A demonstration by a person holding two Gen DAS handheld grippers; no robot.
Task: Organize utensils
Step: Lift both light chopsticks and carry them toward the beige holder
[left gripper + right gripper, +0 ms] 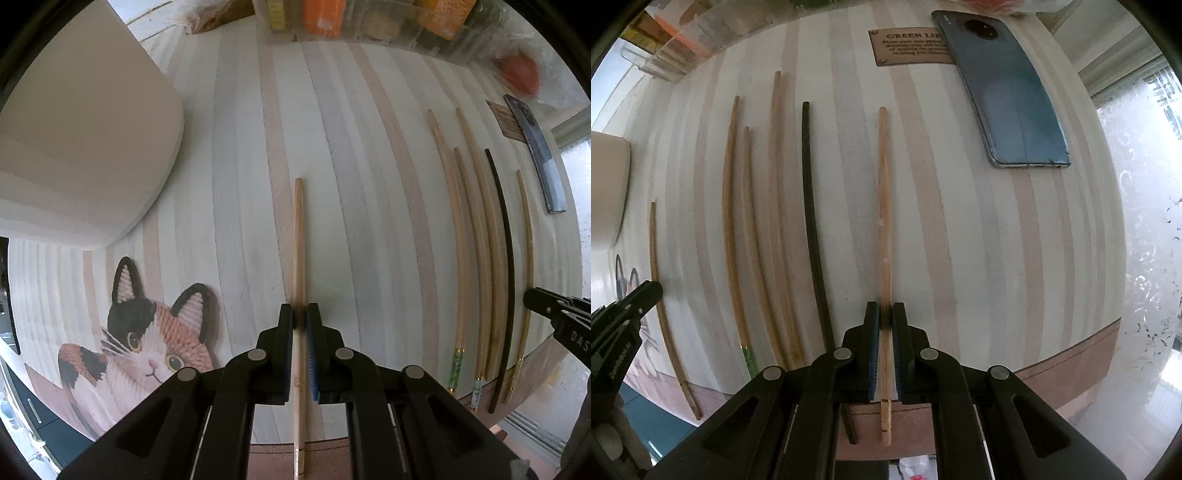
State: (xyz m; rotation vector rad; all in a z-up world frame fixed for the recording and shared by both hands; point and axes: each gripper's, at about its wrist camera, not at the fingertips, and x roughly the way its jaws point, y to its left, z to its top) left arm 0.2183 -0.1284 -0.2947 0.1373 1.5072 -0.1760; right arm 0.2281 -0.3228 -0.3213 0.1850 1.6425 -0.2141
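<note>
Bamboo fills both your grips: your left gripper (300, 314) is clamped on a pale chopstick (298, 236) lying mid-surface, parallel to the stripes of the placemat (240, 147), and your right gripper (885, 314) is clamped on another light chopstick (883, 192) beside the black chopstick (812, 221). A phone (1008, 92) lies toward the far right corner.

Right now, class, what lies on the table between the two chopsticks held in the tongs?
Four chopsticks: three pale wooden ones and a black one, side by side. The right wrist view shows it best.
</note>
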